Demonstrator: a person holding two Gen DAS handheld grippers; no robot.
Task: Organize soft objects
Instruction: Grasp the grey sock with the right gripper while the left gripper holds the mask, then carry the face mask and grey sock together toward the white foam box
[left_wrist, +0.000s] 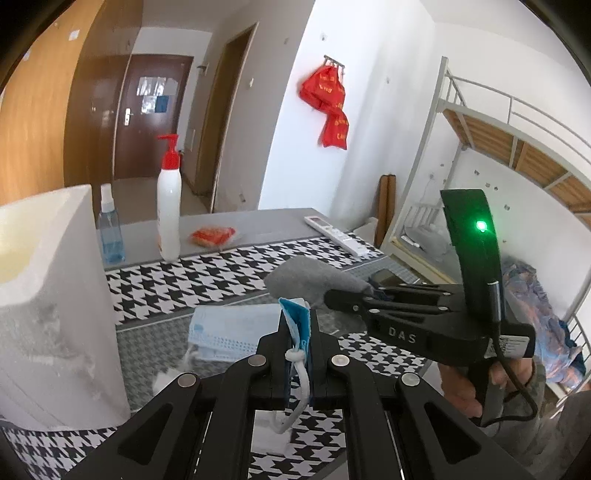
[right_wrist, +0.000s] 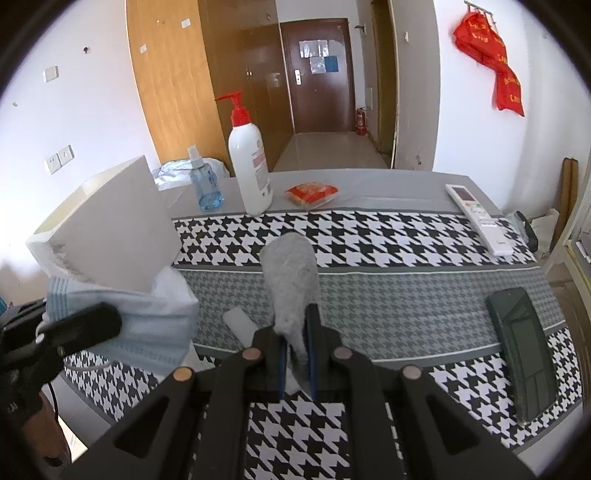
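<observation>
Now left tongs (left_wrist: 297, 332) pinching blue mask (left_wrist: 295, 321); right tongs (right_wrist: 295, 350) clamping grey sock (right_wrist: 291, 280)

A pale blue pleated face mask (left_wrist: 236, 332), folded, hangs low in the centre of the left wrist view, its edge and knotted white ear loop pinched between black pads. A fuzzy grey sock-like cloth (right_wrist: 291, 280) sticks up in the centre of the right wrist view, its lower end clamped.
</observation>
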